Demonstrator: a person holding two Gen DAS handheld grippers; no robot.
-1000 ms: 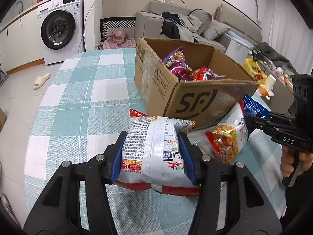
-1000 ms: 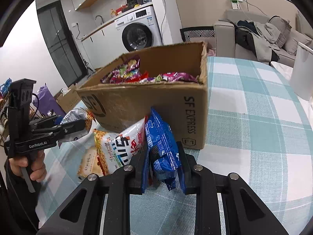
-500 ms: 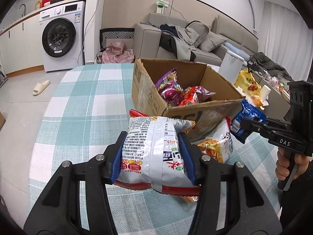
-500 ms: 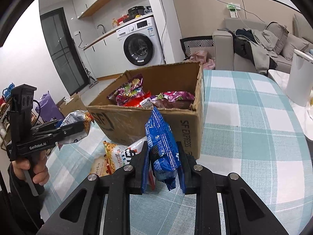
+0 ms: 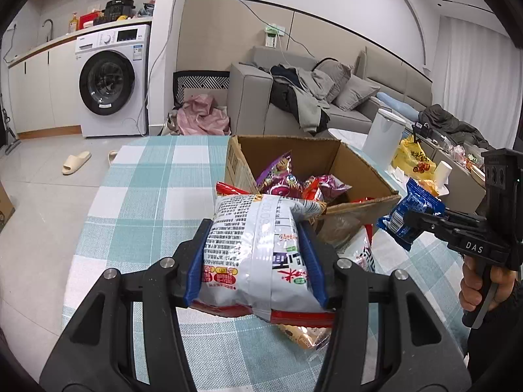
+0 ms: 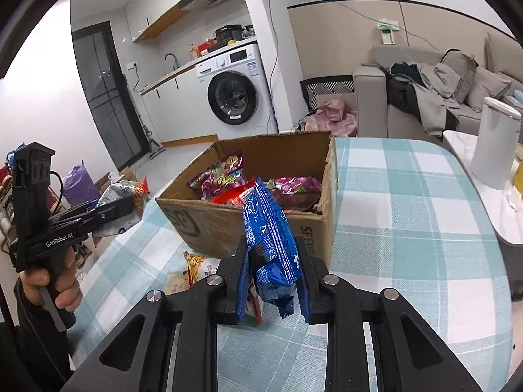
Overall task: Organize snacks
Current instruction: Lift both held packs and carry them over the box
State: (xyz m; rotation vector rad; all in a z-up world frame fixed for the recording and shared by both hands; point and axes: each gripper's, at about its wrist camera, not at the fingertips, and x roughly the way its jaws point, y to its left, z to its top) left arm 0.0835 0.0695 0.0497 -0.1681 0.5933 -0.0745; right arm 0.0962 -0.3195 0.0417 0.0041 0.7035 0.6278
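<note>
My left gripper (image 5: pixel 255 261) is shut on a silver and red snack bag (image 5: pixel 258 248) and holds it above the table, near the front left corner of the open cardboard box (image 5: pixel 356 170). My right gripper (image 6: pixel 271 274) is shut on a blue snack bag (image 6: pixel 269 238) and holds it in the air before the box (image 6: pixel 225 225). The right gripper also shows at the right of the left wrist view (image 5: pixel 408 219), and the left gripper at the left of the right wrist view (image 6: pixel 127 205). Several purple and red snack bags (image 5: pixel 294 183) lie in the box.
More snack bags (image 6: pixel 196 268) lie on the teal checked tablecloth (image 5: pixel 157 189) in front of the box. A white appliance (image 6: pixel 493 143) stands on a side table at the right. A washing machine (image 5: pixel 111 81) and a sofa (image 5: pixel 313 98) stand beyond the table.
Both grippers have risen with their bags, so I now look down into the box from higher up. The bags left on the table sit lower in both views.
</note>
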